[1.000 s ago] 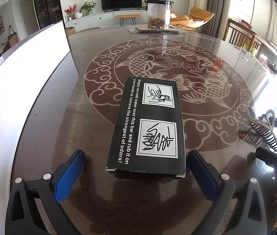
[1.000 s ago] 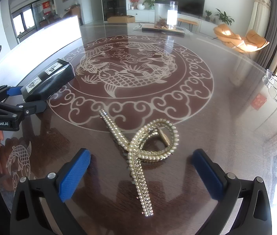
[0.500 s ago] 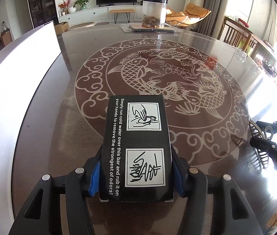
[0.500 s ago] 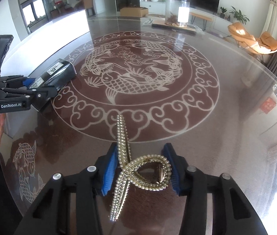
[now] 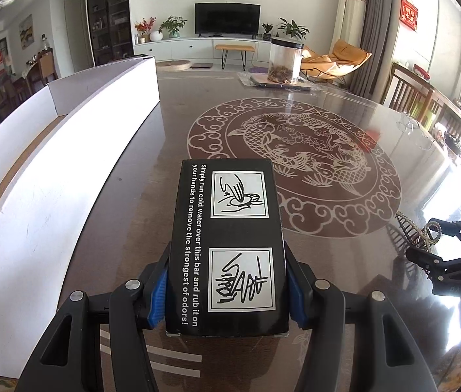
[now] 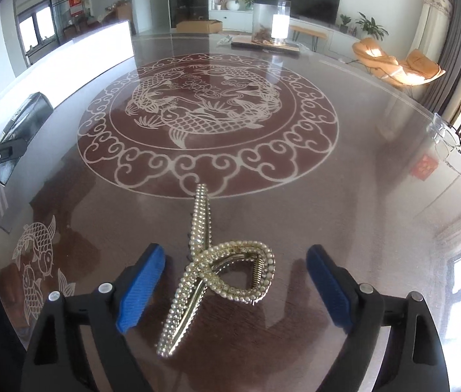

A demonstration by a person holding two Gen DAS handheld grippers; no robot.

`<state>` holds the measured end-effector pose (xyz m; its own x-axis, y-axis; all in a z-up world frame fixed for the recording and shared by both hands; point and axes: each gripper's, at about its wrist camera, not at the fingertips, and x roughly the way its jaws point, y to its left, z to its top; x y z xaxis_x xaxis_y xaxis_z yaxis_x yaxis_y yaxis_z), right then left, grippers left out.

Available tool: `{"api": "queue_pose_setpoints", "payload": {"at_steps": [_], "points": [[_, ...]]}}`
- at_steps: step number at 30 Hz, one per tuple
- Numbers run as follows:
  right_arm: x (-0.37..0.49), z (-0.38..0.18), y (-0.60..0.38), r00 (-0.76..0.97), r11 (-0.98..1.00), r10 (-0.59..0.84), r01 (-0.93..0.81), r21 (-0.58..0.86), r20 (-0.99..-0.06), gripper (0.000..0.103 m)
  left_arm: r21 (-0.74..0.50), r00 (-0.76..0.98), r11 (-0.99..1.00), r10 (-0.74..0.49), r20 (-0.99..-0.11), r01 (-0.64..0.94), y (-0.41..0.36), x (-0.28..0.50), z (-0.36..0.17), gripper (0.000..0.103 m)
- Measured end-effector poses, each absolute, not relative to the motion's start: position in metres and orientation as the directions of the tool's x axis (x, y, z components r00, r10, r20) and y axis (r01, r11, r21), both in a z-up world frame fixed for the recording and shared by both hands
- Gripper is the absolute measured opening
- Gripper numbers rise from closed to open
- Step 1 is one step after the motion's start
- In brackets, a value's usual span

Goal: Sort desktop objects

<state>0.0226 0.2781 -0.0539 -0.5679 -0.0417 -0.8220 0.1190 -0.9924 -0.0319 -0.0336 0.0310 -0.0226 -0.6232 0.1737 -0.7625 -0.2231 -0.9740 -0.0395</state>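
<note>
A black box with white print and two drawings (image 5: 227,245) sits between the blue pads of my left gripper (image 5: 227,294), which is shut on its long sides and holds it a little above the table. The right wrist view shows this box (image 6: 24,114) at the far left. A gold hair clip set with pearls (image 6: 199,225) lies on the dark glass table (image 6: 344,212). My right gripper (image 6: 233,289) straddles the clip's looped end; its jaws are opening and the pads stand clear of the clip. The left wrist view shows the clip (image 5: 420,232) at the right edge, by the right gripper (image 5: 439,241).
A long white open carton (image 5: 67,150) runs along the table's left side. A clear jar (image 5: 284,65) stands on a flat mat at the far edge. Clear glasses (image 6: 452,150) lie near the right rim. Chairs stand beyond the table.
My left gripper shut on the black box and raised it, with the white carton now closer. My right gripper closed around the hair clip, then spread again; the clip stays on the table.
</note>
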Motion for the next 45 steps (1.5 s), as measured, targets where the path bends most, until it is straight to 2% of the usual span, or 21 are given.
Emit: {"api": "queue_pose_setpoints", "payload": {"at_steps": [1, 2, 3, 4, 6, 11, 16, 20, 24, 27, 32, 34, 35, 37, 39, 43, 45], "points": [[0.027, -0.055, 0.279, -0.581, -0.993, -0.054, 0.114, -0.015, -0.812, 0.087, -0.041, -0.621, -0.974, 0.175, -0.764, -0.224, 0.032, -0.033, -0.023, 0.058], [0.030, -0.056, 0.280, -0.587, -0.994, -0.067, 0.109, 0.003, -0.807, 0.073, -0.041, -0.619, -0.973, 0.176, -0.766, -0.226, 0.032, -0.031, -0.024, 0.058], [0.033, -0.055, 0.279, -0.605, -0.995, -0.050, 0.102, -0.015, -0.795, 0.064, -0.039, -0.617, -0.973, 0.175, -0.767, -0.228, 0.034, -0.031, -0.024, 0.058], [0.035, -0.053, 0.279, -0.613, -0.994, -0.060, 0.111, -0.012, -0.788, 0.051, -0.038, -0.618, -0.972, 0.176, -0.766, -0.230, 0.034, -0.031, -0.023, 0.058], [0.037, -0.048, 0.279, -0.621, -0.993, -0.067, 0.116, -0.008, -0.781, 0.045, -0.052, -0.623, -0.972, 0.187, -0.759, -0.227, 0.034, -0.027, -0.019, 0.058], [0.032, -0.011, 0.269, -0.652, -0.986, -0.116, 0.165, 0.009, -0.749, 0.045, -0.113, -0.654, -0.973, 0.220, -0.724, -0.202, 0.017, -0.022, 0.009, 0.058], [-0.002, 0.048, 0.217, -0.691, -0.956, -0.243, 0.291, 0.046, -0.681, 0.045, -0.181, -0.706, -0.974, 0.225, -0.672, -0.139, -0.041, -0.026, 0.050, 0.058], [-0.043, 0.092, 0.135, -0.681, -0.891, -0.392, 0.448, 0.072, -0.619, 0.045, -0.176, -0.732, -0.984, 0.122, -0.670, -0.003, -0.116, -0.038, 0.074, 0.058], [-0.083, 0.114, 0.028, -0.594, -0.789, -0.548, 0.601, 0.128, -0.589, 0.045, -0.183, -0.682, -0.969, 0.022, -0.731, 0.165, -0.192, -0.049, 0.071, 0.058], [-0.114, 0.115, -0.054, -0.519, -0.721, -0.604, 0.680, 0.137, -0.605, 0.045, -0.185, -0.627, -0.950, -0.015, -0.779, 0.253, -0.225, -0.054, 0.058, 0.058], [-0.166, 0.072, -0.147, -0.352, -0.684, -0.586, 0.698, 0.213, -0.730, 0.045, -0.182, -0.556, -0.925, -0.037, -0.830, 0.333, -0.241, -0.057, 0.032, 0.059], [-0.181, 0.046, -0.166, -0.292, -0.698, -0.538, 0.680, 0.225, -0.791, 0.050, -0.181, -0.534, -0.913, -0.046, -0.844, 0.364, -0.244, -0.057, 0.023, 0.059], [-0.186, 0.036, -0.171, -0.272, -0.706, -0.519, 0.671, 0.227, -0.810, 0.070, -0.188, -0.531, -0.910, -0.041, -0.846, 0.370, -0.245, -0.058, 0.021, 0.060], [-0.191, 0.026, -0.174, -0.261, -0.717, -0.492, 0.662, 0.217, -0.830, 0.095, -0.194, -0.532, -0.906, -0.040, -0.846, 0.377, -0.246, -0.057, 0.021, 0.062], [-0.192, 0.030, -0.166, -0.282, -0.720, -0.488, 0.665, 0.199, -0.826, 0.096, -0.172, -0.544, -0.903, -0.078, -0.835, 0.393, -0.243, -0.054, 0.028, 0.063], [-0.191, 0.060, -0.142, -0.336, -0.737, -0.475, 0.657, 0.159, -0.814, 0.096, -0.110, -0.569, -0.887, -0.189, -0.800, 0.449, -0.239, -0.045, 0.047, 0.089], [-0.192, 0.071, -0.133, -0.359, -0.750, -0.435, 0.652, 0.112, -0.826, 0.100, -0.064, -0.571, -0.875, -0.255, -0.781, 0.479, -0.236, -0.040, 0.058, 0.093]]}}
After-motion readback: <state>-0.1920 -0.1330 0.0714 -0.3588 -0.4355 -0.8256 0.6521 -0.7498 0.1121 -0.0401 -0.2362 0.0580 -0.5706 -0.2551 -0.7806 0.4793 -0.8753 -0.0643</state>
